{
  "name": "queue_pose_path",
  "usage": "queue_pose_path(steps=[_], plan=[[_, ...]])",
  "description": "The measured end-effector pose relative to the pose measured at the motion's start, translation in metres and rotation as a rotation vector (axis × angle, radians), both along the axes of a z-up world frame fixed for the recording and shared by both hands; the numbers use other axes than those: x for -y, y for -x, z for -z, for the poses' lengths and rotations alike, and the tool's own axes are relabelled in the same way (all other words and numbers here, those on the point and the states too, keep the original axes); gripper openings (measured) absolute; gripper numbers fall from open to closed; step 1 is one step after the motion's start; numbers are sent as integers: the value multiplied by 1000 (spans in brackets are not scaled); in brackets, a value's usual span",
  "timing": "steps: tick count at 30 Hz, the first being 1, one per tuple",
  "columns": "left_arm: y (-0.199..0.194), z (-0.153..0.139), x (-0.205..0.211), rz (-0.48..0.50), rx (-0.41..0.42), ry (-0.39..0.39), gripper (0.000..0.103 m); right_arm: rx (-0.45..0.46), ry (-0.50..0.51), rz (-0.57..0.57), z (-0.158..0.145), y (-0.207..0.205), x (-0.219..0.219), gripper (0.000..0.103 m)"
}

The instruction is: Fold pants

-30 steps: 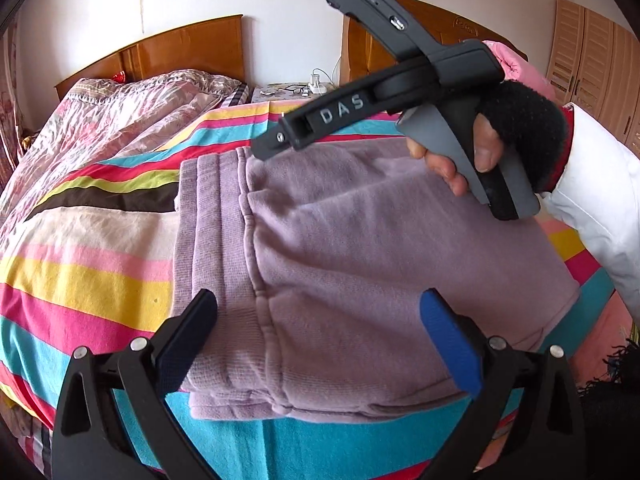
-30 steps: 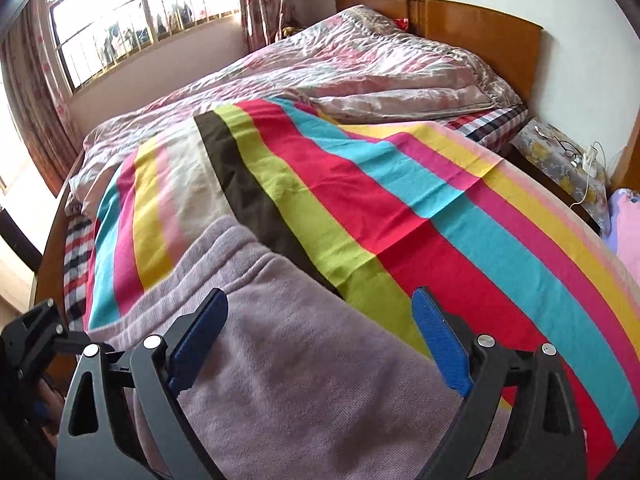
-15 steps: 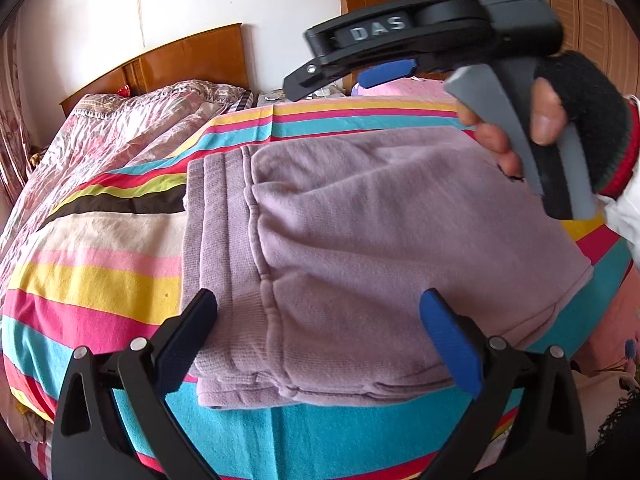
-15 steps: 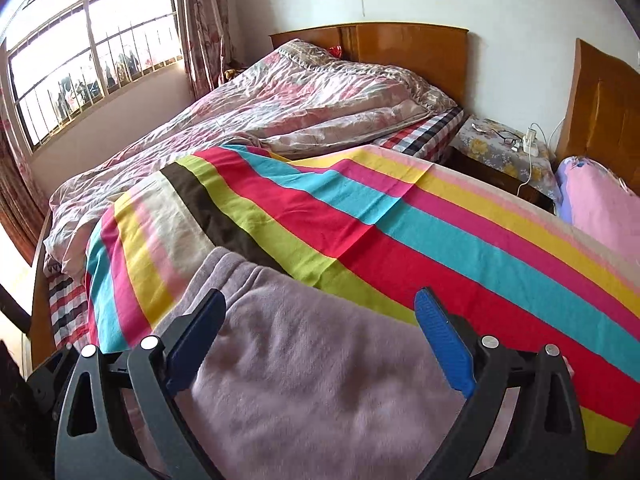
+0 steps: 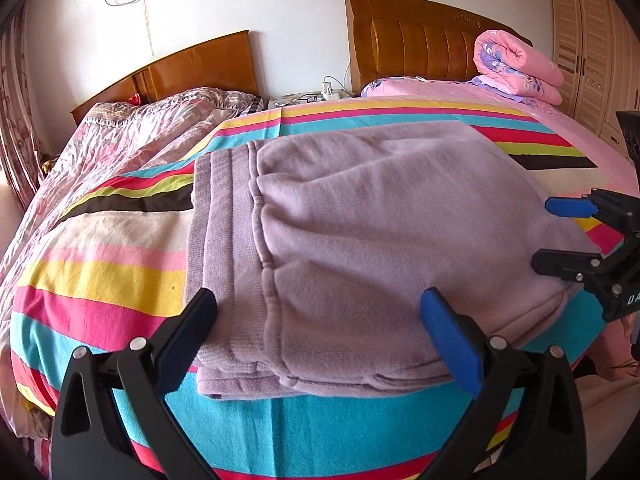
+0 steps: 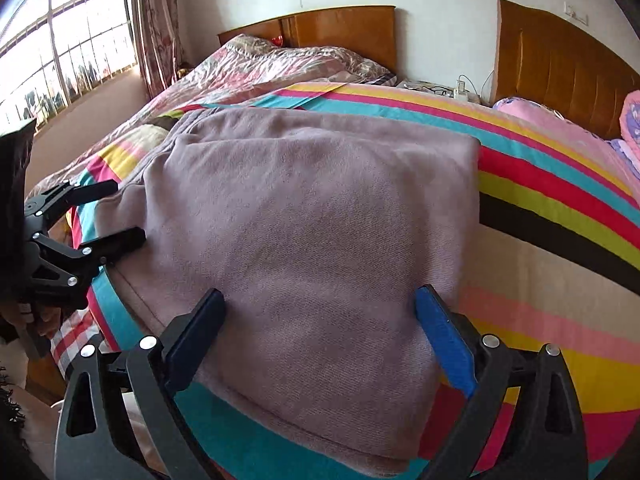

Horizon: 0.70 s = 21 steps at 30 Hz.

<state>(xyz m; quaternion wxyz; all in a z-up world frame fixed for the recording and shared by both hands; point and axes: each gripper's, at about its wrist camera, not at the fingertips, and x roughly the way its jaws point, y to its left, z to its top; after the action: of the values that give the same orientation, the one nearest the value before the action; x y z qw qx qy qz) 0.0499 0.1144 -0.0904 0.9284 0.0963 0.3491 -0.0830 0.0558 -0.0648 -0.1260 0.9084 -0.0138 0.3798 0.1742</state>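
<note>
Lilac fleece pants [image 5: 360, 240] lie folded into a thick rectangle on the striped blanket [image 5: 100, 280], waistband to the left. My left gripper [image 5: 320, 328] is open and empty at the near edge of the pants. My right gripper [image 5: 548, 236] is at the right end of the pants, open and empty. In the right wrist view the folded pants [image 6: 312, 220] fill the middle, my right gripper [image 6: 320, 328] is open at their near edge, and the left gripper [image 6: 116, 216] is open at their left edge.
The blanket covers a bed with wooden headboards [image 5: 420, 56]. A floral quilt [image 5: 120, 140] lies at the far left and a rolled pink quilt [image 5: 516, 68] at the far right. A nightstand with a power strip [image 5: 328, 92] stands between the headboards. A window [image 6: 60, 48] is at the left.
My right gripper has come down from above the pants and swung round to their right end. The pants have stayed in place. My left gripper has pulled back and risen a little.
</note>
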Motion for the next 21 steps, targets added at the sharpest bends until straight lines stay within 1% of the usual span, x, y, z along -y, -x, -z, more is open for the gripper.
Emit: queue_pose_path(steps=[1, 4, 6, 7, 8, 10, 11, 12, 14, 15, 17, 19, 21], plan=[[1, 1, 1, 0, 7, -7, 102, 10, 23, 4, -1, 6, -1, 92], [-1, -3, -1, -21, 0, 17, 102, 15, 104, -2, -10, 24, -5, 92], [3, -15, -2, -90, 14, 20, 101, -10, 117, 11, -18, 37, 3, 92], [9, -26, -5, -119, 49, 43, 101, 4, 118, 49, -26, 46, 10, 92], [19, -40, -7, -128, 101, 88, 102, 26, 101, 82, -36, 57, 18, 92], [44, -69, -6, -109, 216, 154, 102, 92, 19, 111, -58, 86, 33, 92], [56, -83, -1, -90, 268, 162, 102, 130, -19, 124, -69, 100, 38, 92], [66, -94, 6, -73, 307, 152, 102, 165, -44, 140, -78, 114, 44, 92], [80, -110, 25, -67, 350, 105, 102, 231, -59, 175, -90, 137, 49, 92], [84, -114, 35, -78, 359, 84, 102, 241, -57, 190, -92, 143, 49, 92], [88, -112, 50, -116, 346, 65, 102, 219, -64, 221, -90, 144, 48, 92], [92, -105, 61, -151, 313, 64, 102, 181, -88, 242, -82, 144, 47, 92], [98, -97, 68, -153, 282, 79, 102, 158, -63, 252, -73, 142, 40, 92]])
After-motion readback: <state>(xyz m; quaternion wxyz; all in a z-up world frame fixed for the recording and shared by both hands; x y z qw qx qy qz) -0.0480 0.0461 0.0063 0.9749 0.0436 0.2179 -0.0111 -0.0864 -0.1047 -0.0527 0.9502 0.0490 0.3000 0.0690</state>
